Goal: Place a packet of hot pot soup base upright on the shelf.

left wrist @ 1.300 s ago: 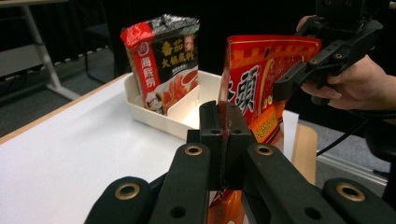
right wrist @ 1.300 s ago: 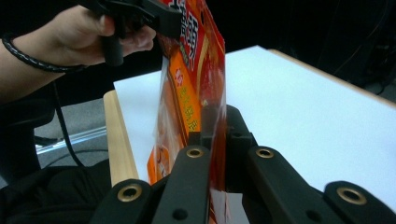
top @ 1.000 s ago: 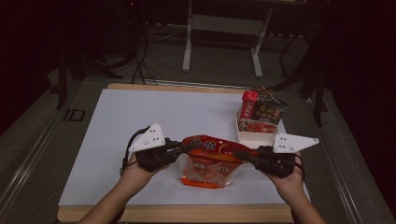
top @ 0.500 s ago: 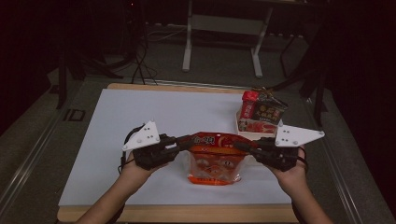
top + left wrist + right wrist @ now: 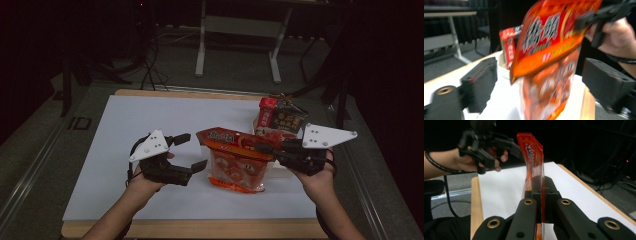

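1. The red snack bag (image 5: 235, 160) hung upright above the white desk (image 5: 125, 130), its top edge running across between the two hands and its bottom edge close to the desk surface; whether it touched the desk could not be told.
2. The right hand-held gripper (image 5: 262, 148) was nearer: it met the bag at the right end of the top edge. The left hand-held gripper (image 5: 187, 152) stood just beside the bag's left edge, apart from it.
3. In the right gripper view, the jaws were clamped flat on the bag's (image 5: 534, 170) sealed edge, so the bag hung from this gripper alone.
4. The left hand-held gripper had just been opening; its jaws stood wide. In the left gripper view, the bag (image 5: 549, 57) lay ahead between the jaw lines, with neither pad pressing on it.
5. A box of further packets (image 5: 277, 120) stood behind the bag at the desk's right side.
6. Judgement: any coming move of the bag would depend on the right hand.
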`<state>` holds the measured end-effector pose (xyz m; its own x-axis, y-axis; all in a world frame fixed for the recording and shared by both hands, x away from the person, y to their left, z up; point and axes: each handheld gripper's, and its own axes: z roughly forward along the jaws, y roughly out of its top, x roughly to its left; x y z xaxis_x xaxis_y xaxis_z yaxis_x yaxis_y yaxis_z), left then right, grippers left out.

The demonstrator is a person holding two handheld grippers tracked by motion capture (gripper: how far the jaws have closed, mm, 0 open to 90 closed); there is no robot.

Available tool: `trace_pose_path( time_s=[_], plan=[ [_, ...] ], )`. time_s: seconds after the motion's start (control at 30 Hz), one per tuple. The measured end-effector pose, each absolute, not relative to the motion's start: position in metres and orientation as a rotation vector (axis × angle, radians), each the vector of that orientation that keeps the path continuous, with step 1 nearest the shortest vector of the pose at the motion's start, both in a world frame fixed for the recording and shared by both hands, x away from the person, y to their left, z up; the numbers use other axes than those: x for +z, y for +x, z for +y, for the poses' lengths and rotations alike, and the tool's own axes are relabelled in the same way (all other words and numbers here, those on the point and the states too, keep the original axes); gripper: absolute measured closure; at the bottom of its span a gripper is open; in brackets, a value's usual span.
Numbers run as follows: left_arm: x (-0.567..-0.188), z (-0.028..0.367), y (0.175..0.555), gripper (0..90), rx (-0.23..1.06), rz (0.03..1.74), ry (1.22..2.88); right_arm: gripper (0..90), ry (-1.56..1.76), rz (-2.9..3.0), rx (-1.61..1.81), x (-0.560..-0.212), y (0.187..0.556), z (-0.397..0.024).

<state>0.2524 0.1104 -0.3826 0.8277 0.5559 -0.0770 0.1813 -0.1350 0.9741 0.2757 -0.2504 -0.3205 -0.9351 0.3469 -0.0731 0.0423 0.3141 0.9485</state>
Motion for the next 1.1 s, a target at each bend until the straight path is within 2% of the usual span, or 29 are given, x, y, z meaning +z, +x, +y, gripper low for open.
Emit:
trace_pose_path(
  time_s=[0.1, 0.7, 1.1],
  plan=[
    [-0.392, 0.114, 0.253, 2.0, 0.361, 0.606, 1.711, 90.0, 0.355, 2.291, 1.665, -0.312, 0.278, -0.255],
    [-0.46, 0.146, 0.243, 2.0, 0.381, 0.676, 1.705, 90.0, 0.46, 2.116, 1.646, -0.259, 0.308, -0.303],
    [-0.48, 0.16, 0.237, 2.0, 0.389, 0.732, 1.712, 90.0, 0.593, 2.044, 1.604, -0.264, 0.322, -0.347]
  ],
)
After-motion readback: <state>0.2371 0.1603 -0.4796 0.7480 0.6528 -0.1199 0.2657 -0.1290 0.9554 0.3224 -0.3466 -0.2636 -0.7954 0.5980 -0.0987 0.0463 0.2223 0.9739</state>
